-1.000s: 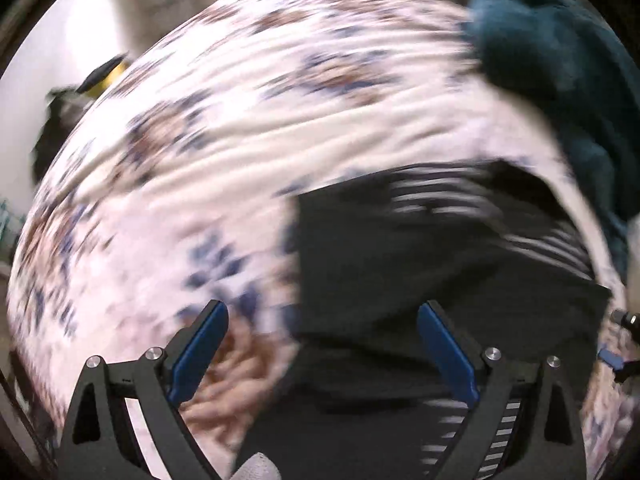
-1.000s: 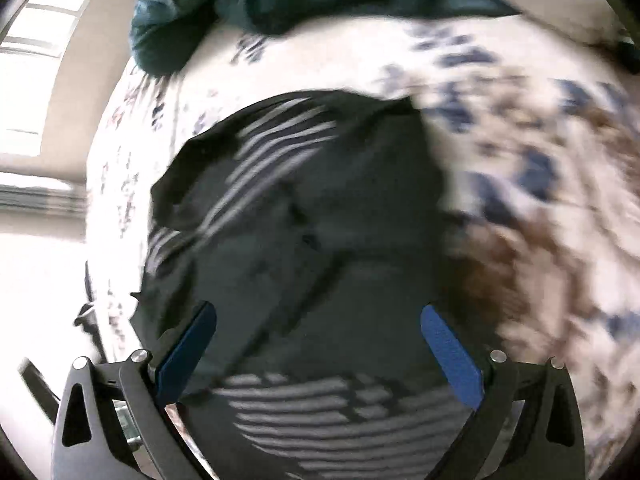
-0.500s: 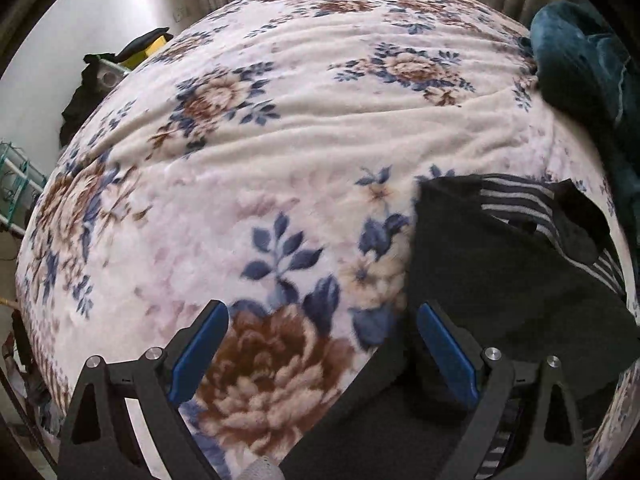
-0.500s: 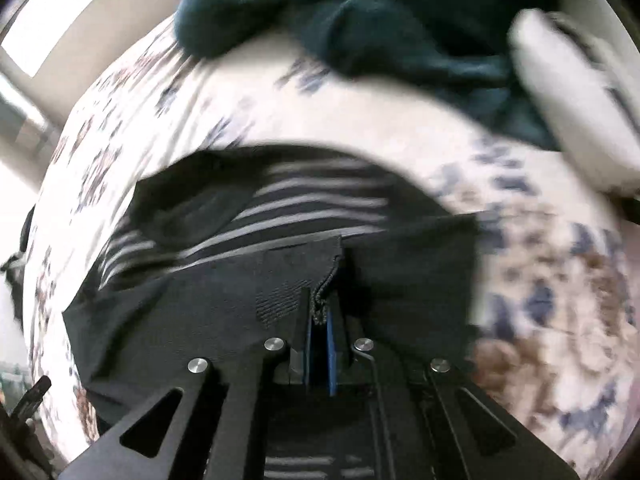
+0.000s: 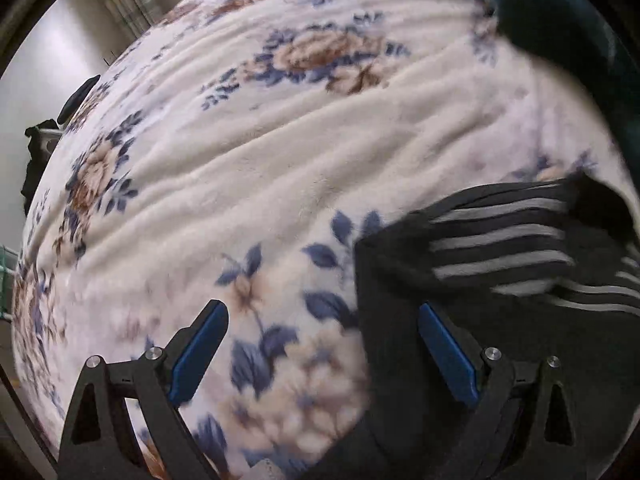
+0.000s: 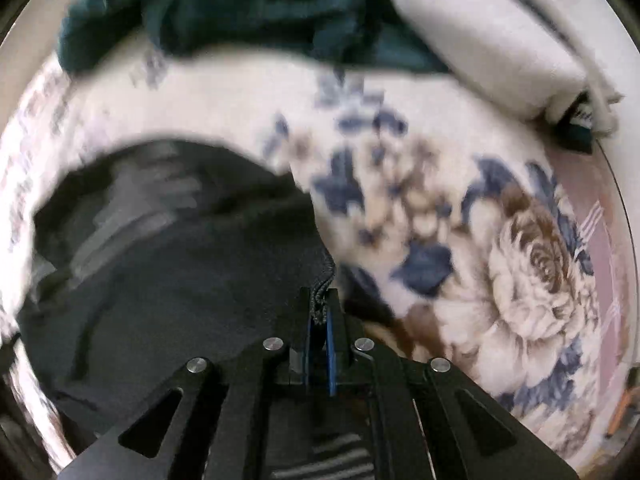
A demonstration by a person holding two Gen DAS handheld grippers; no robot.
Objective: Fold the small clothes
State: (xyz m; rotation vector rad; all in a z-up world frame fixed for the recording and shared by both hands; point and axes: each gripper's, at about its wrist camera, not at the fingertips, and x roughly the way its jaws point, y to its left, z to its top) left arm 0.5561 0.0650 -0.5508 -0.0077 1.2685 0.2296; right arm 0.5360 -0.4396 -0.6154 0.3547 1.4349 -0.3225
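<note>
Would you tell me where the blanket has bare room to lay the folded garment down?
Free: the floral blanket left of the black striped garment, ahead of the open left gripper. Crowded: the far side, with the teal fabric pile and white pillow.

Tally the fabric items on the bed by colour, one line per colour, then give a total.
Black with grey stripes: 1, the striped garment, pinched at its edge by the right gripper
Dark teal: 1, the teal pile
White: 1, the pillow
Floral cream, blue and brown: 1, the blanket underneath them all
Total: 4
</note>
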